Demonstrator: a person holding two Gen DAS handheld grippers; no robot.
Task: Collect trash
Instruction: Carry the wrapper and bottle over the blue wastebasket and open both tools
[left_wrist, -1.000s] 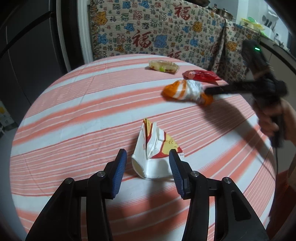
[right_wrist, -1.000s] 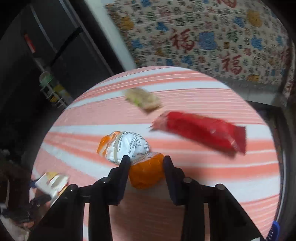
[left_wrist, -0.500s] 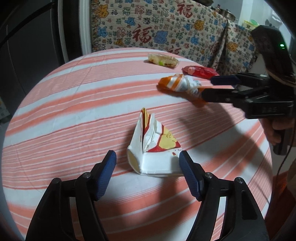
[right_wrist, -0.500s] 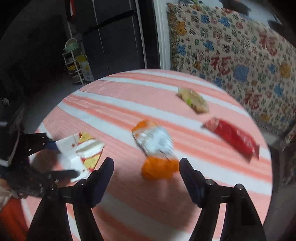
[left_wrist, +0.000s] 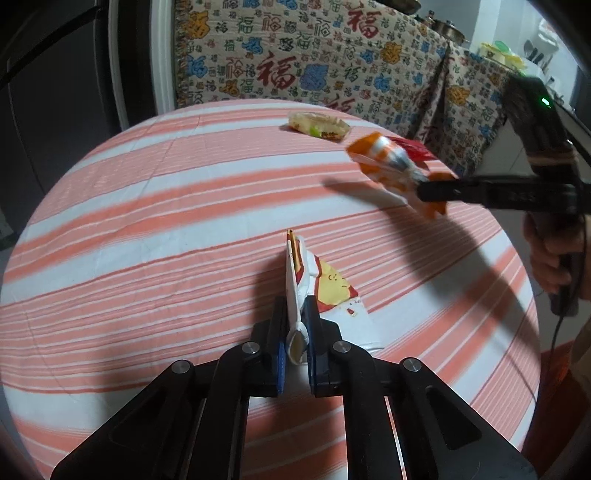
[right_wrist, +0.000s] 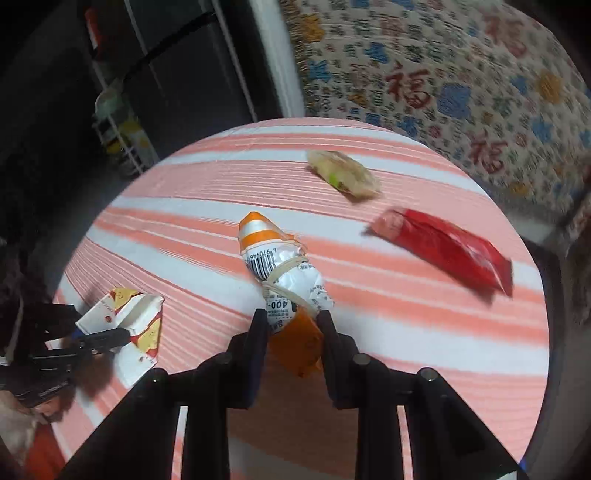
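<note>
Both claws clamped: left claw (left_wrist: 295, 321) pinching carton (left_wrist: 325, 295), right claw (right_wrist: 291, 321) gripping wrapper (right_wrist: 284, 280).

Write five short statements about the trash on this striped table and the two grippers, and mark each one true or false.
1. The left gripper is shut on the flattened paper cup. True.
2. The right gripper holds the red wrapper. False: it grips the orange and white packet; the red wrapper lies untouched on the striped tablecloth.
3. A rubber band is wrapped around the orange and white packet. True.
4. The clear snack wrapper lies nearer the table's far edge than the red wrapper. True.
5. The paper cup stands upright and uncrushed. False: it is squashed flat.
</note>
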